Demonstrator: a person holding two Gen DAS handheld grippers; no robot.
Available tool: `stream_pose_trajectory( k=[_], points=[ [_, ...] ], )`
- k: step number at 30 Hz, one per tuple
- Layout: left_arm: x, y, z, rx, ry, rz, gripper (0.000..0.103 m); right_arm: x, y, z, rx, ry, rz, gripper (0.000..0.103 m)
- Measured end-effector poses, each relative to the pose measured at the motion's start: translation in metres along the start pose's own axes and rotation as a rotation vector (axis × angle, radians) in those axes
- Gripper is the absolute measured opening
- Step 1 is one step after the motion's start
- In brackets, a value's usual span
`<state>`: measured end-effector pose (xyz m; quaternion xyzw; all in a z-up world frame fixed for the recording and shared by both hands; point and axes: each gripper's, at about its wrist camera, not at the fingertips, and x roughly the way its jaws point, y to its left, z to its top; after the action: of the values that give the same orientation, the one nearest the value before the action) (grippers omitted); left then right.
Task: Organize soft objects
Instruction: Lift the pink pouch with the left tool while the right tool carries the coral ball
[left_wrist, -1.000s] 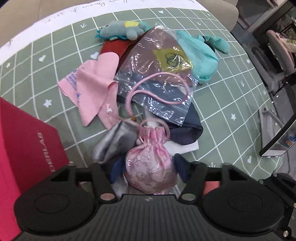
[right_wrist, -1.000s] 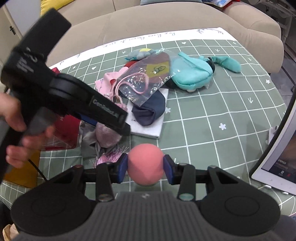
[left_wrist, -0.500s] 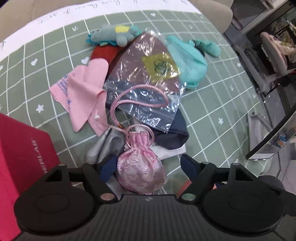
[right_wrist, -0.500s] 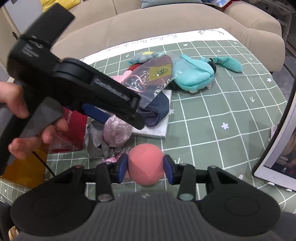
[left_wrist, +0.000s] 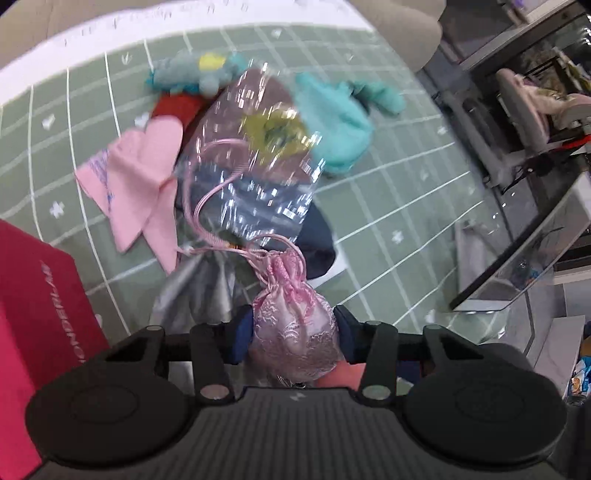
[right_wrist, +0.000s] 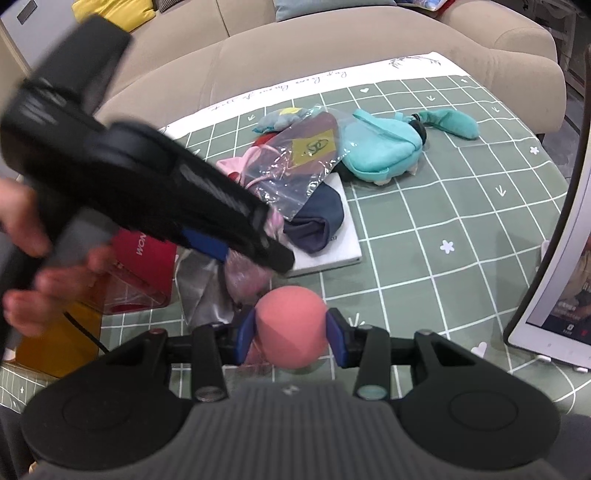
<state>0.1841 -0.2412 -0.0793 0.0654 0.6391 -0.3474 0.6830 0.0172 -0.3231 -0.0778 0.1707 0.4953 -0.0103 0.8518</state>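
A pink brocade drawstring pouch (left_wrist: 290, 295) sits between the blue pads of my left gripper (left_wrist: 294, 332). The jaws are closing and both pads press its sides. Its pink cord (left_wrist: 207, 199) trails over a clear plastic bag (left_wrist: 258, 177). In the right wrist view the left gripper (right_wrist: 255, 254) slants down from a person's hand (right_wrist: 22, 236), with the pouch (right_wrist: 242, 277) under its tip. My right gripper (right_wrist: 291, 334) is shut on a coral foam ball (right_wrist: 291, 314) just above the green checked cloth (right_wrist: 424, 221).
A pile lies behind: pink cloth (left_wrist: 144, 173), teal plush (left_wrist: 336, 125), grey-blue plush (left_wrist: 184, 74), navy cloth (right_wrist: 317, 221) on a white pad (right_wrist: 343, 254), grey cloth (left_wrist: 195, 291). A red box (left_wrist: 33, 332) stands left, a tablet (right_wrist: 554, 295) right, a sofa (right_wrist: 295, 55) beyond.
The left jaws have closed onto the pouch and the gripper has risen, lifting the pouch and pulling its cord. The right gripper and ball have stayed put.
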Motion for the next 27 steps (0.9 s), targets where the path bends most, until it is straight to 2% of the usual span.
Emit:
stream_pose_trajectory(
  k=[3,6,10,15,18,22,27],
  points=[
    [-0.02,-0.001,0.004,-0.006,-0.036,-0.039,0.053,0.001,0.0,-0.001,0.001,0.001,-0.001,0.041],
    [-0.039,0.001,0.008,-0.017,-0.077,-0.114,0.054,-0.001,0.001,-0.001,-0.001,-0.006,0.0,0.041],
    [-0.05,0.002,0.013,-0.074,-0.127,-0.189,0.055,-0.005,0.001,-0.001,-0.001,-0.016,-0.005,0.042],
    [-0.068,0.006,0.005,-0.093,-0.151,-0.173,0.053,-0.011,0.003,-0.002,-0.001,-0.021,-0.013,0.041],
    [-0.088,0.012,-0.004,-0.096,-0.152,-0.176,0.053,-0.024,0.008,0.001,-0.012,-0.059,-0.015,0.041],
    [-0.127,0.025,-0.019,-0.106,-0.156,-0.125,0.052,-0.045,0.023,0.013,-0.027,-0.084,-0.006,0.041],
    [-0.191,0.052,-0.045,-0.127,-0.219,-0.027,0.052,-0.074,0.061,0.036,-0.097,-0.138,0.019,0.041]
  ],
)
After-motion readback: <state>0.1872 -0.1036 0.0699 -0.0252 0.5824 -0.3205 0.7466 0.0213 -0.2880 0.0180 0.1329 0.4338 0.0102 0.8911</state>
